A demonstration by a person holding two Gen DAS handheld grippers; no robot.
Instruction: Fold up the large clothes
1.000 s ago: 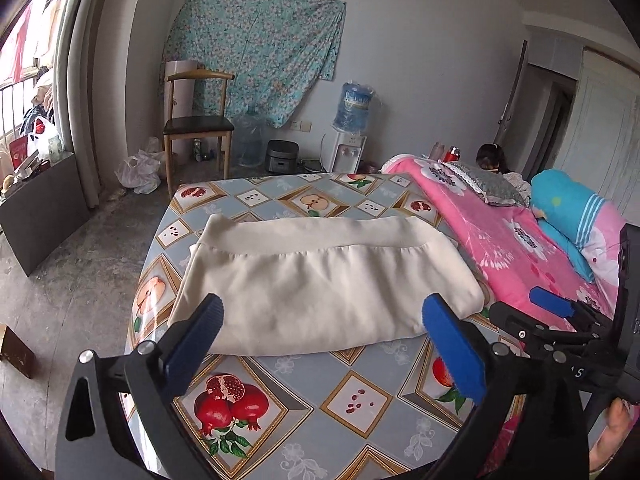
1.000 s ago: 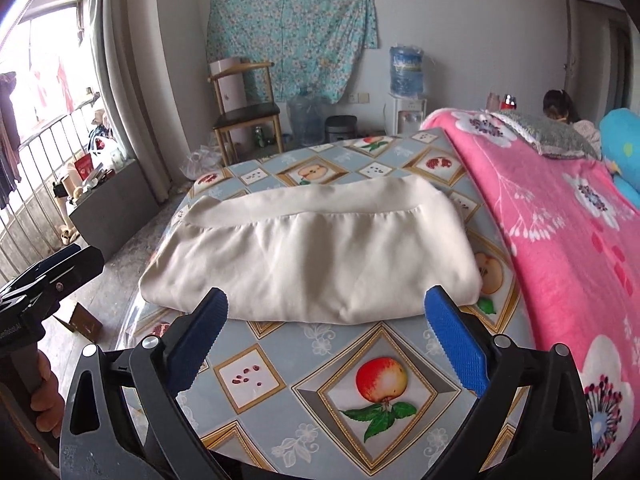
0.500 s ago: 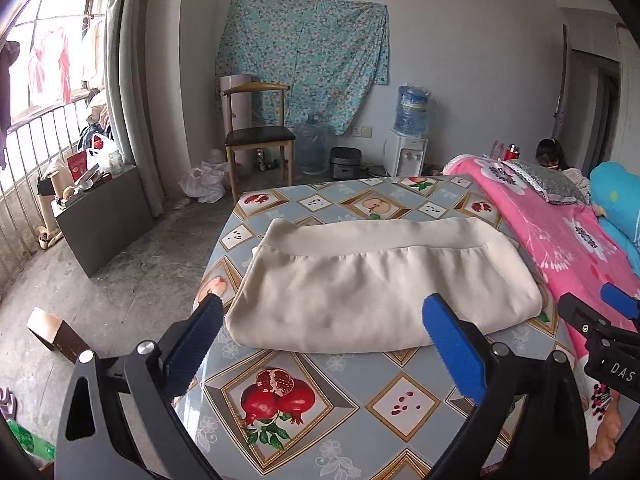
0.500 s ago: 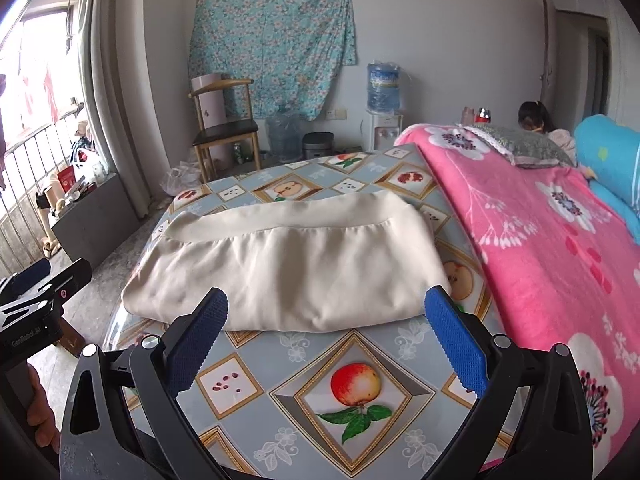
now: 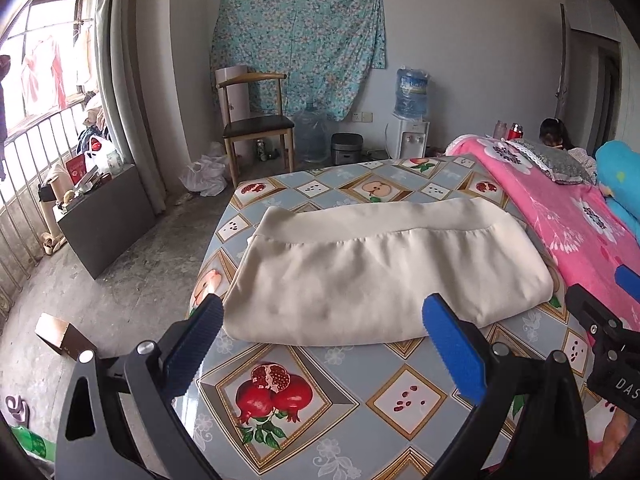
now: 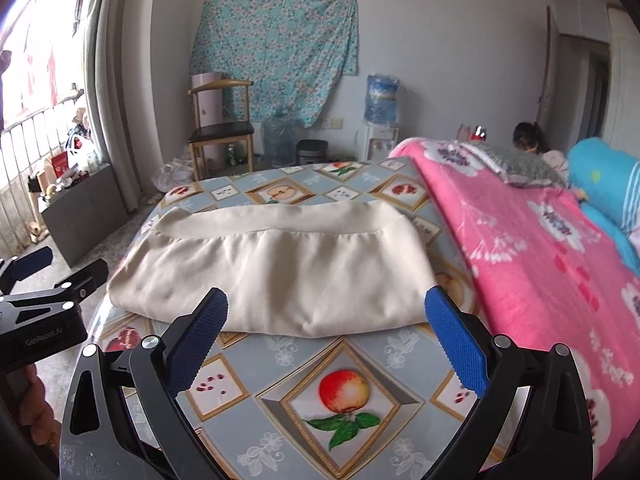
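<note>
Fruit-print tablecloth (image 5: 352, 408): folded cream garment (image 5: 384, 276) beyond both spread, empty grippers.

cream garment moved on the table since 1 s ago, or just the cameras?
No. The cream garment covers the same tablecloth tiles, near edge just beyond the pomegranate tile; only cameras shifted.

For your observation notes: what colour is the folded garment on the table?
The folded garment is plain cream, without pattern; the left wrist view shows it best.
</note>
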